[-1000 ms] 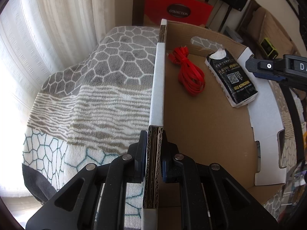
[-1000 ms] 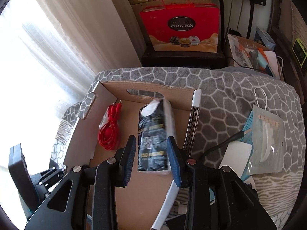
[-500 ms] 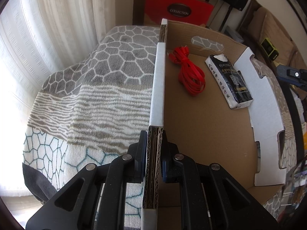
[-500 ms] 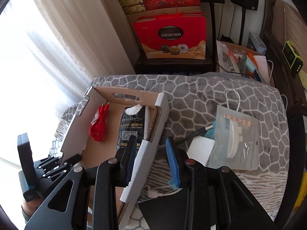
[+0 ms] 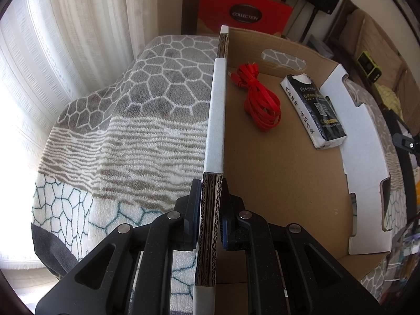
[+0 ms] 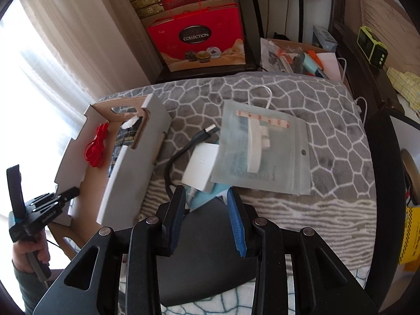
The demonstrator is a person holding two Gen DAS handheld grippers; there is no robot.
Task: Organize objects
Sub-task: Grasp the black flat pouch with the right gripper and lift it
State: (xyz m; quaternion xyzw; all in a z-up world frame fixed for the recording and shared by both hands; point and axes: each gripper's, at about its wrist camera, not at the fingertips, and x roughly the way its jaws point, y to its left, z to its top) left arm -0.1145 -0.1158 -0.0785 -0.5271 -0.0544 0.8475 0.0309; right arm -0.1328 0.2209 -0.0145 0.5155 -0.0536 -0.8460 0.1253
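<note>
Left gripper (image 5: 212, 210), jaws clenched on the near side wall of the shallow brown cardboard box (image 5: 275, 183) — a steadying hold, by the look of it, keeping the box from sliding on the soft grey-and-white patterned blanket (image 5: 147, 120) while things go in. Already inside: a coiled red flat cable (image 5: 258, 105) and a black plastic-wrapped tissue pack (image 5: 315, 113), lying side by side near the far wall, apart from each other.

Right gripper (image 6: 207, 223), jaws parted with nothing between them, hanging over the loose pile just beside the box: a translucent zip bag holding white plastic strips (image 6: 260, 155), a white square adapter with a short black USB cable (image 6: 200, 170) partly under the bag, a light-blue packet (image 6: 202, 198) beneath those. Probably the next pick — which item, cannot tell.

From the left wrist: box floor and contents in full, the pile hidden behind the white far wall. From the right wrist: the pile, the box from outside with its contents half screened, and the person's hand (image 6: 31, 252) carrying the left gripper at the box edge.
</note>
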